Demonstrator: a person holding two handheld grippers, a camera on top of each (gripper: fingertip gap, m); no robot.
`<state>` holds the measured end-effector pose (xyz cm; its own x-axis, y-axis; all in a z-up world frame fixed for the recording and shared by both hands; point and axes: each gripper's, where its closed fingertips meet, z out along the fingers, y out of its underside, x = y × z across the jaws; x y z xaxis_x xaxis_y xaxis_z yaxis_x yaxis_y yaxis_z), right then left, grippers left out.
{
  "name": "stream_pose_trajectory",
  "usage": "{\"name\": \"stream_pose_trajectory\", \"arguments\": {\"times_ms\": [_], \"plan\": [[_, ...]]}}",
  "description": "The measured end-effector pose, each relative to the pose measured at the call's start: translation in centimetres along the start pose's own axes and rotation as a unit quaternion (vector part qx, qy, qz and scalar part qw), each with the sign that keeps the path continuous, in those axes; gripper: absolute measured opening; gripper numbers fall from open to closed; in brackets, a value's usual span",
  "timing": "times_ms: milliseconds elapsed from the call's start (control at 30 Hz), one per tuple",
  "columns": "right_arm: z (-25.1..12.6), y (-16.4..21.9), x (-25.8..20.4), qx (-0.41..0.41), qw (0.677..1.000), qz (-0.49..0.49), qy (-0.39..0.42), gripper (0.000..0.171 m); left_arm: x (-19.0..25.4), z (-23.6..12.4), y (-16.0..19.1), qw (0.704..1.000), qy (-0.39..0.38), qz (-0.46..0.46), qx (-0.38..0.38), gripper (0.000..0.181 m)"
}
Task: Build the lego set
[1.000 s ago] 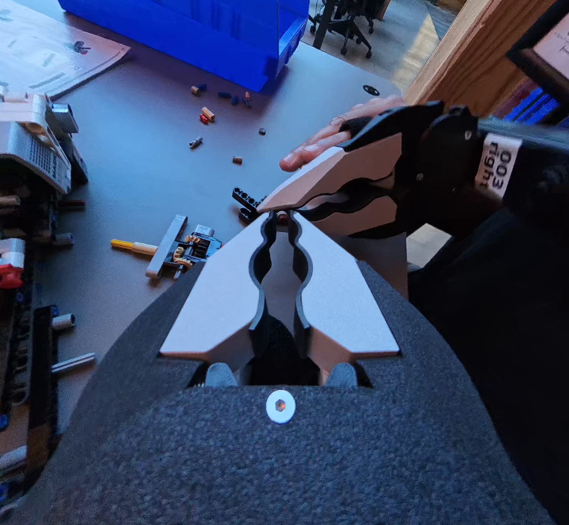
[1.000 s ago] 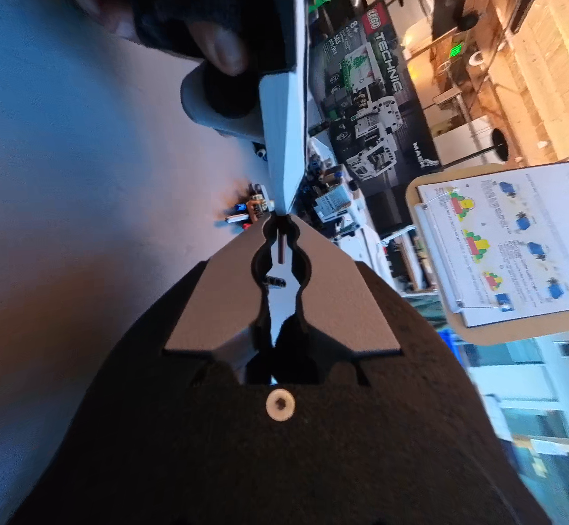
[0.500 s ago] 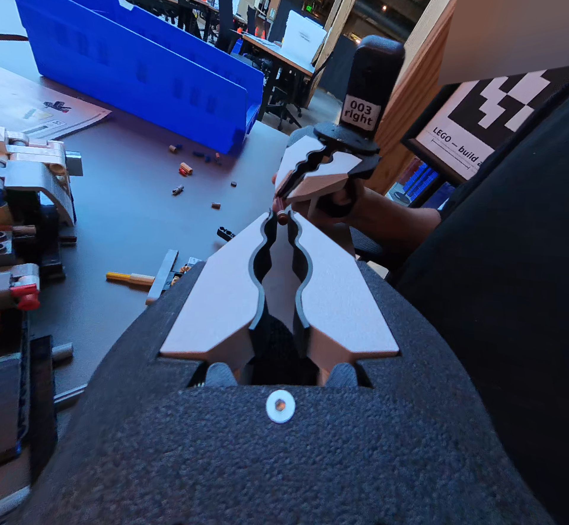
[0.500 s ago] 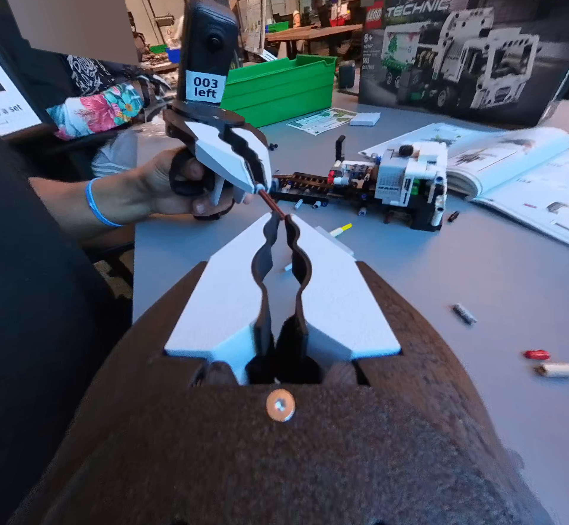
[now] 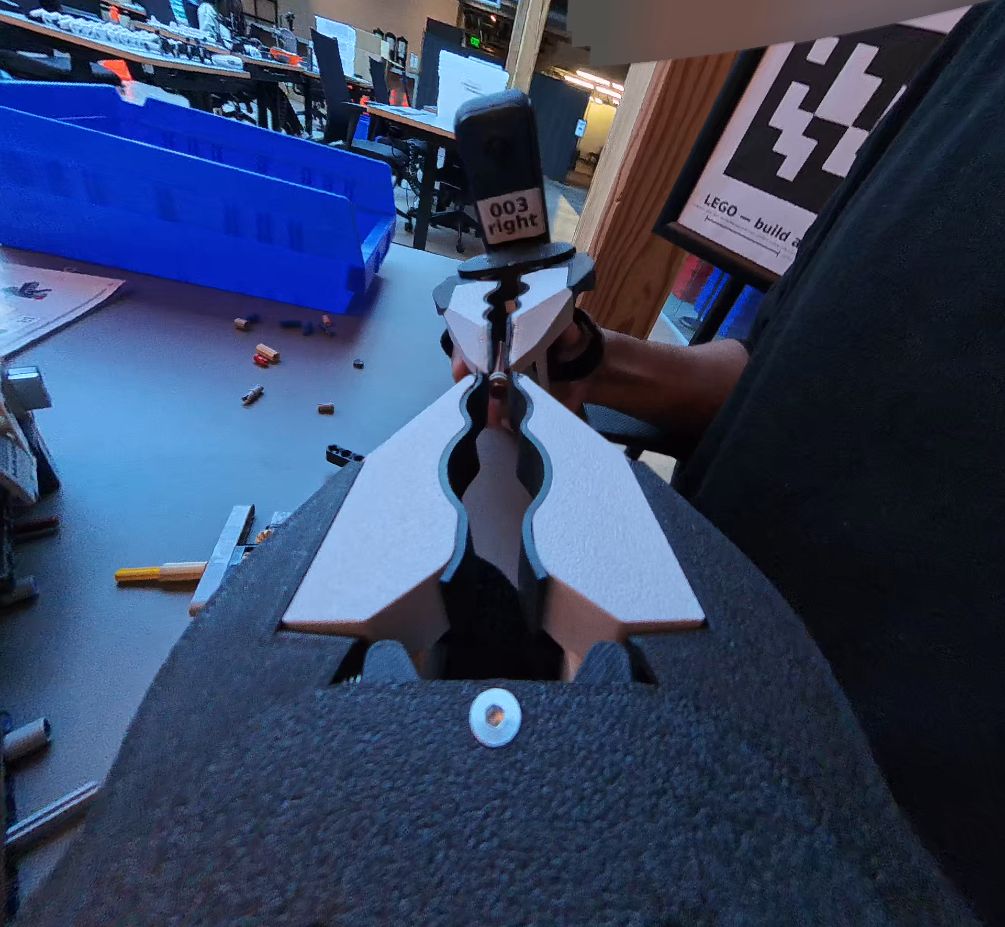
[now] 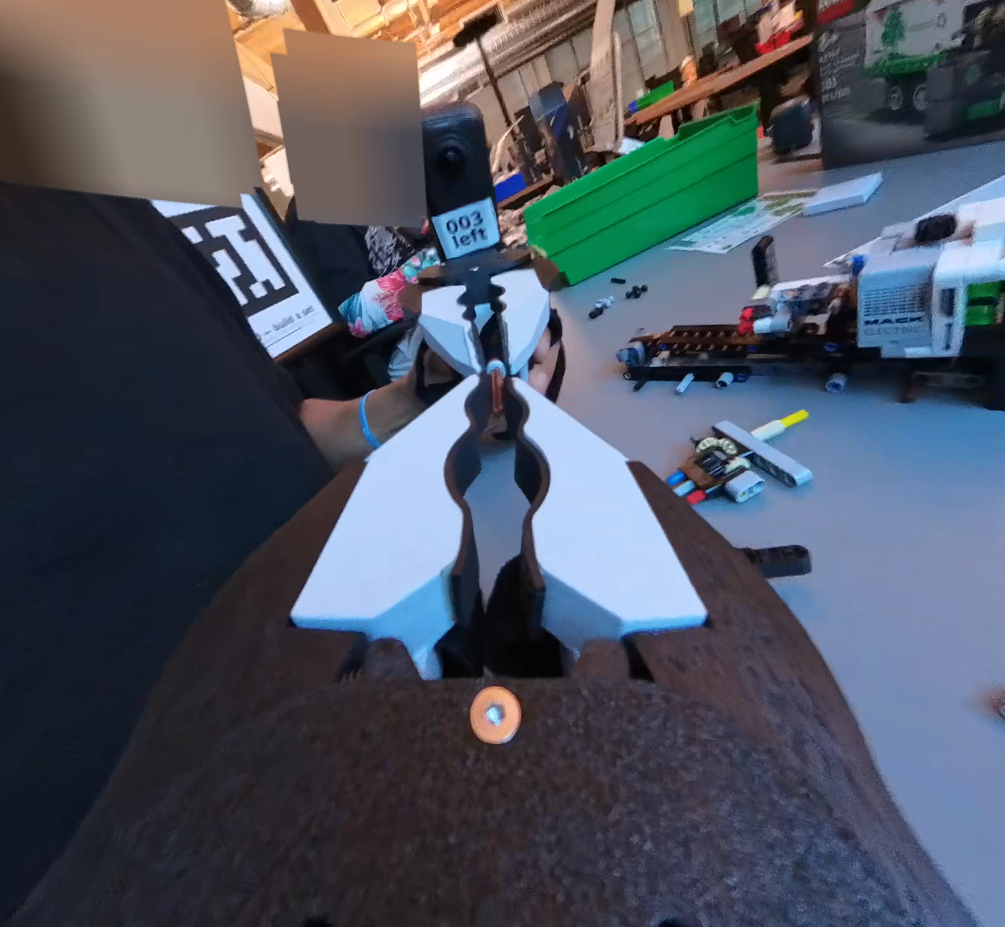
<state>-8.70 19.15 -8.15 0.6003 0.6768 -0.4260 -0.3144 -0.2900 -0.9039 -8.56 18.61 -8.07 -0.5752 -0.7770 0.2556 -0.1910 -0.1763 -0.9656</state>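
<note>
My left gripper is shut on a small round reddish bush at its tips. My right gripper is shut on a thin brown axle that points forward. The two grippers face each other tip to tip above the table's near edge, and the axle's end meets the bush. The right gripper also shows in the left wrist view, and the left gripper in the right wrist view. The partly built white truck stands on the grey table. A small sub-assembly with a grey beam lies nearer.
A blue bin stands at the table's back, with several loose small pieces before it. A black beam lies close by. A green bin, the set's box and a booklet are on the table. Both grippers' tips are close together, under 4 cm apart. Both grippers' tips are roughly 15 cm from the partly built white truck.
Both grippers have risen off the table and turned to face each other. The right gripper has swung from sideways to upright, bringing its axle to the left gripper's bush.
</note>
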Motion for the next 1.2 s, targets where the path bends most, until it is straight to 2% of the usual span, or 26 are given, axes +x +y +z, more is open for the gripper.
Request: {"name": "stream_pose_trajectory", "arguments": {"times_ms": [133,200,233,267,733,1200], "plan": [[-0.1,0.8,-0.1,-0.027,0.999,-0.029,0.006,0.003,0.2,0.1,0.8,0.999,-0.011,0.039,-0.025,0.005],[0.0,0.9,-0.1,-0.029,0.999,-0.027,0.006,0.003,-0.1,0.2,1.3,0.997,-0.025,0.058,-0.048,0.014],[0.1,1.1,0.0,-0.035,0.999,-0.027,0.008,0.003,-0.2,0.2,1.6,0.996,-0.027,0.066,-0.060,0.005],[0.1,1.1,0.2,-0.033,0.999,-0.028,0.014,0.003,-0.1,0.2,1.7,0.995,-0.028,0.073,-0.067,0.004],[-0.2,0.9,-0.6,-0.023,0.999,-0.002,-0.028,0.003,0.4,0.3,1.3,0.990,-0.040,0.124,-0.049,0.003],[-0.2,1.0,-0.9,-0.026,0.999,0.000,-0.039,0.003,0.8,-0.1,1.3,0.992,-0.032,0.117,-0.037,0.003]]}}
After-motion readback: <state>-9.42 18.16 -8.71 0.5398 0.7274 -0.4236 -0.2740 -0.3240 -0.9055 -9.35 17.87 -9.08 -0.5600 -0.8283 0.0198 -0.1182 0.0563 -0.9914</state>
